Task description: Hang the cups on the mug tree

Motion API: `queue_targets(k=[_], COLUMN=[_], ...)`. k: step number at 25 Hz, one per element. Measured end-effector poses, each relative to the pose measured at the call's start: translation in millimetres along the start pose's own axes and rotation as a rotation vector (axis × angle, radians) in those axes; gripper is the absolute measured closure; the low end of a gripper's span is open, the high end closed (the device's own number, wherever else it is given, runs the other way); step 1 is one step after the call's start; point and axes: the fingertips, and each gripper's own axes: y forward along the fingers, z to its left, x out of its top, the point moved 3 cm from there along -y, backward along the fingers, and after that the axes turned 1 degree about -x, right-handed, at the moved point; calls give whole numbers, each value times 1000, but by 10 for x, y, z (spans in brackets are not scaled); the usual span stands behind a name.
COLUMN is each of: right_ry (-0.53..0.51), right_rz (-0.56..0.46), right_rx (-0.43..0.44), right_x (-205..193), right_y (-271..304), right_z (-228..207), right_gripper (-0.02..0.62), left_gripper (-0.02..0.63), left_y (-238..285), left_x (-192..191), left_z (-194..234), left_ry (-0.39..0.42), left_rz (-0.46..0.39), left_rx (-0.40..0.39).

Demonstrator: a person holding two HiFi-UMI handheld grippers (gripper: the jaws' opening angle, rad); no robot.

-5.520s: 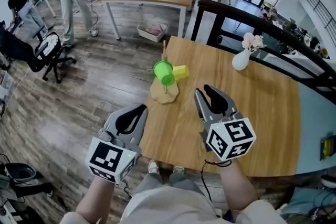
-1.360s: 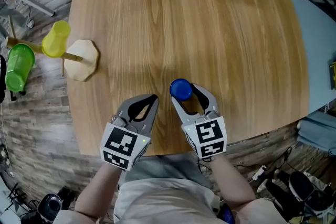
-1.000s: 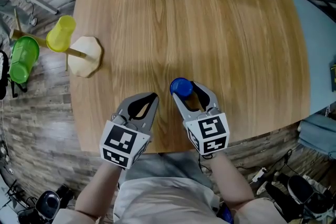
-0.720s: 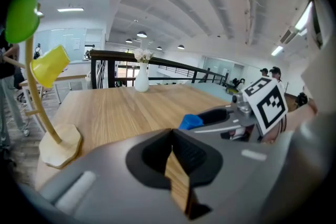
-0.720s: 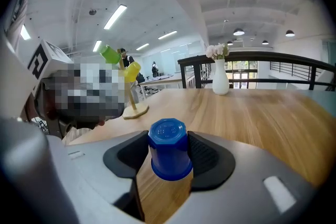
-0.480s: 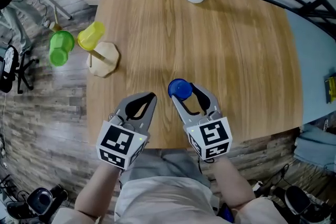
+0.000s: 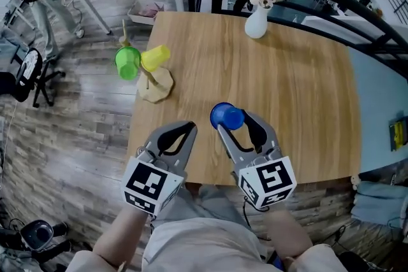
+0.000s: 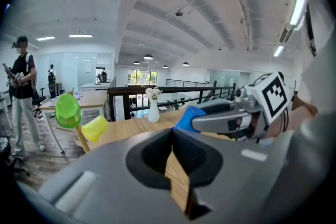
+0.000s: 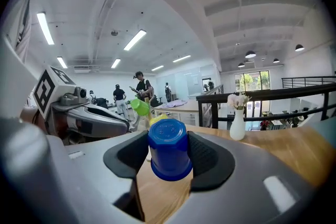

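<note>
Right now my right gripper (image 7: 234, 123) has its jaws set wide and pressed on the blue cup (image 7: 224, 115), one pad on either side of its wall. In the right gripper view the cup's closed base is turned toward the camera and its wider rim sits lower, over the wood. In the head view the cup is just below the middle of the frame, above the near part of the worktop (image 7: 299, 99).

My left gripper (image 7: 186, 129) sits beside it at the lower left. Its jaws are closed together with nothing between them.

Toward the upper left of the head view, the mug tree (image 7: 156, 85) stands at the worktop's left edge. The green cup (image 7: 127, 62) and the yellow cup (image 7: 155, 57) hang on it side by side, well apart from the blue one. A white vase (image 7: 256, 22) of flowers stands near the worktop's far edge, at the top centre.
</note>
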Motion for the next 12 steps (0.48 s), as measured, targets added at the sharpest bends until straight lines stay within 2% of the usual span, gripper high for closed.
queue_targets(k=[12], right_ry=[-90], right_rz=[-125], right_rx=[66], right_x=[911], right_y=[-344], right_z=[767], right_gripper=[360], left_gripper=[604], left_y=[-987], left_x=[435], left_z=[132], left_ry=[24], left_rz=[-103], left_rx=[61])
